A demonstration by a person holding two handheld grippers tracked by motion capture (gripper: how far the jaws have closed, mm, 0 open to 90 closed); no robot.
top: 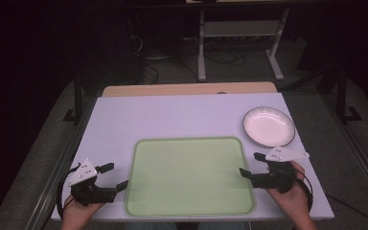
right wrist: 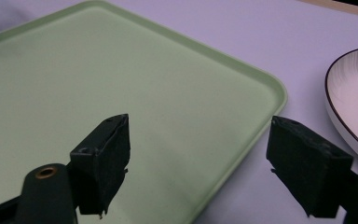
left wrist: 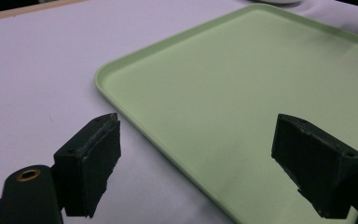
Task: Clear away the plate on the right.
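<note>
No legible writing. L tool (top: 114, 176) wide open, empty, at tray (top: 189, 143) left edge; R tool (top: 250, 164) same, right edge, near plate (top: 268, 126).

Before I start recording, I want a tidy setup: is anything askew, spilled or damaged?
Nothing stands out. The green tray lies flat and square to the table, the white plate sits whole beside its far right corner, and both look clean.
</note>
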